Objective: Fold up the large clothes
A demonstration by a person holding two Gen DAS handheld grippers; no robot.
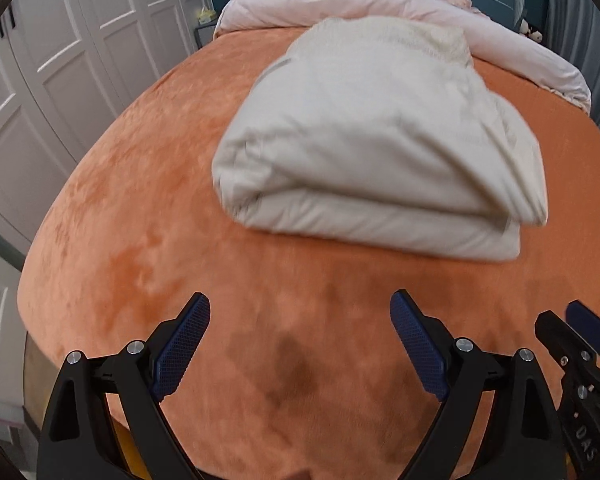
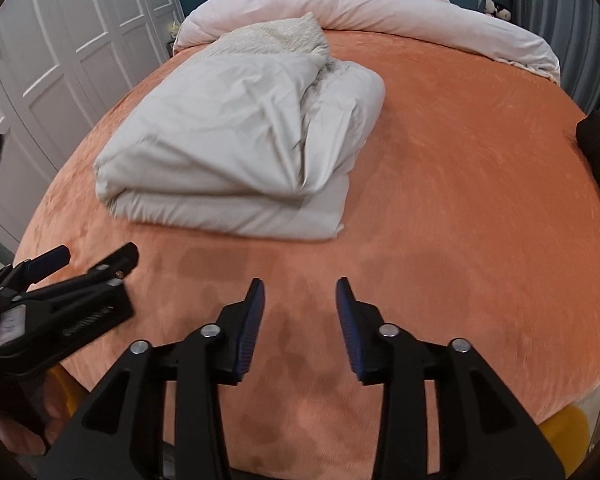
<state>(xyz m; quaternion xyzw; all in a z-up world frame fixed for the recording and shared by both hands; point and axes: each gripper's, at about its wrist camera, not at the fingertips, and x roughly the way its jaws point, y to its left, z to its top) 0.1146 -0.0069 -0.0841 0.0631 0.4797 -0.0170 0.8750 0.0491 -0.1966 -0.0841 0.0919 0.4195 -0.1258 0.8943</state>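
1. On the orange bed (image 2: 460,184) we see the cream garment (image 2: 236,152) lying folded into a thick, layered bundle, left of the bed's middle, with nothing holding it.
2. Beyond it, at the far end, a pale pink duvet (image 2: 380,12) is heaped along the headboard; it touches or nearly touches the garment's fleecy far end.
3. Our left gripper (image 1: 300,312) stands wide, its blue pads well apart with only bedsheet between them, holding nothing.
4. Our right gripper (image 2: 300,292) stands partly open, narrower than the left, and is also empty.
5. The relation that matters: the garment lies ahead of both grippers, further up the bed, with a strip of bare sheet between its near folded edge and the fingertips.
6. Its long axis appears to run from near to far, slightly slanted, with the rounded fold facing us and to the left, and looser layered edges on the right.
7. From the left wrist view the bundle sits ahead and a little right; from the right wrist view it sits ahead and to the left, so it lies roughly between the two.
8. We judge neither gripper clearly nearer; both must reach forward for any further fold.
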